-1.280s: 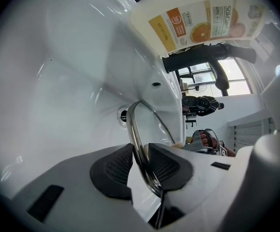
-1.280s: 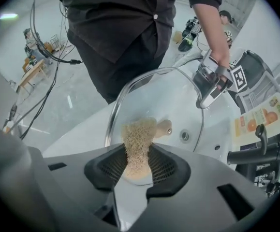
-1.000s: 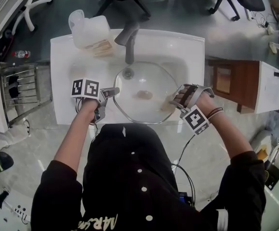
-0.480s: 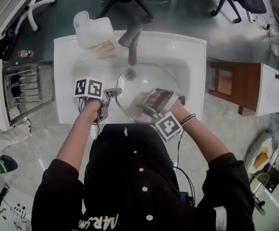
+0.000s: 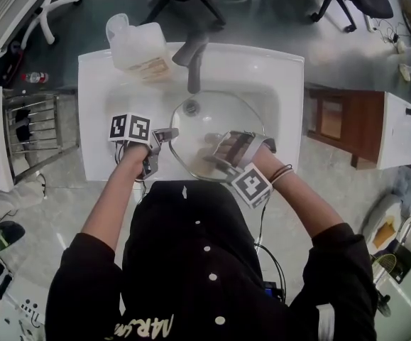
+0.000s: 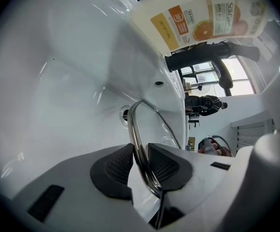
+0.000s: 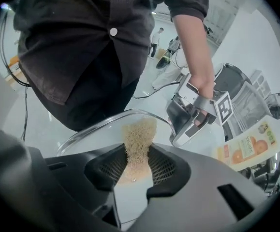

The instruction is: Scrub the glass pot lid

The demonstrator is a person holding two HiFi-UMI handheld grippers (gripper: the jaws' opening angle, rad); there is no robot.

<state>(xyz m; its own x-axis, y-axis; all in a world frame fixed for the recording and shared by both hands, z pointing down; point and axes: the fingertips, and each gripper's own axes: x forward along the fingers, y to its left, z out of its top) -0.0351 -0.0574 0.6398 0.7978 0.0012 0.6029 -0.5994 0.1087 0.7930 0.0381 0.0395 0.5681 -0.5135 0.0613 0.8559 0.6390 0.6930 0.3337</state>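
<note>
Holding the glass pot lid (image 5: 206,119) in the white sink (image 5: 106,84), I have my left claw (image 6: 140,166) pinched tight on its metal rim. My right claw (image 7: 139,162) is clamped on a tan scrubbing pad (image 7: 140,137) pressed against the glass.

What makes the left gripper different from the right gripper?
The left gripper pinches the lid by its metal rim; the right gripper pinches a tan scrub pad. The left gripper sits at the lid's edge; the right gripper reaches over the glass. Both are shut on something.
</note>
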